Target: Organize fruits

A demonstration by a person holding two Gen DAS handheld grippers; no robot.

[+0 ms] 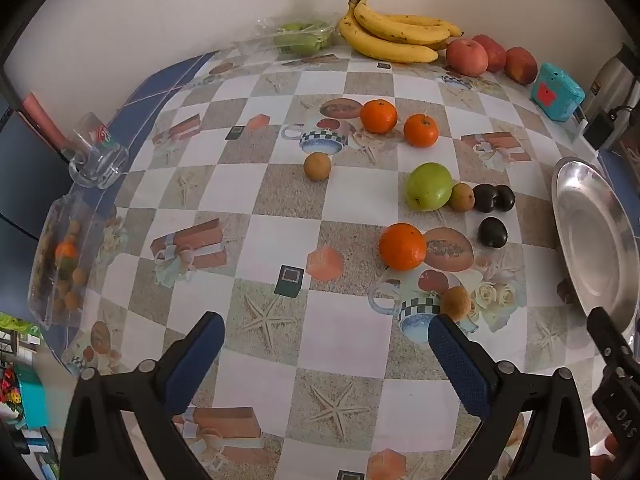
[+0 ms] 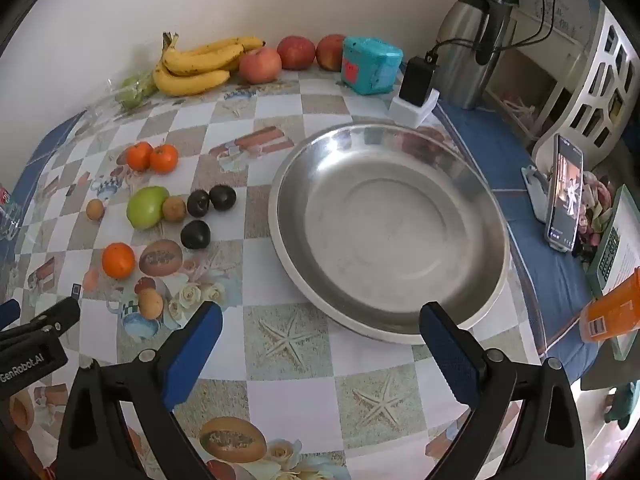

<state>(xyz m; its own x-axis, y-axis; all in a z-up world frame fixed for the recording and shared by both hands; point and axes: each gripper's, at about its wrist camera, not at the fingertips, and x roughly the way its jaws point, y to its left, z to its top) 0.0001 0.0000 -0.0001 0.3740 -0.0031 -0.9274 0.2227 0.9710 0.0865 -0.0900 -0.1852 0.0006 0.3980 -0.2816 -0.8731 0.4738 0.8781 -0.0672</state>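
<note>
Left wrist view: at the far left edge a clear plastic tray (image 1: 60, 256) holding small fruits is seen, with a glass mug (image 1: 98, 156) above it. At the bottom the left gripper (image 1: 326, 344) is shown with its blue-padded jaws spread wide and nothing between them, above the patterned tablecloth (image 1: 280, 220). Near the centre a small brown fruit (image 1: 317, 166) lies alone. In the upper middle a bunch of bananas (image 1: 394, 36) rests against the wall, with red apples (image 1: 490, 58) to its right. Two oranges (image 1: 398, 124) sit side by side below them. Right of centre a green apple (image 1: 429, 186) is seen touching a second brown fruit (image 1: 462, 197), followed by three dark plums (image 1: 493, 210). A third orange (image 1: 402, 247) lies below the green apple. The rim of a steel bowl (image 1: 592, 236) fills the right edge.

Right wrist view: the same fruits are scattered in the left half of the frame. The steel bowl (image 2: 388, 228), with nothing in it, occupies the centre. The right gripper (image 2: 320, 326) is seen at the bottom, its jaws standing wide apart and gripping nothing, just in front of the bowl's near rim. A teal box (image 2: 372, 64) and a steel flask (image 2: 466, 60) stand at the upper right, and a phone (image 2: 566, 196) is propped at the right.
</note>
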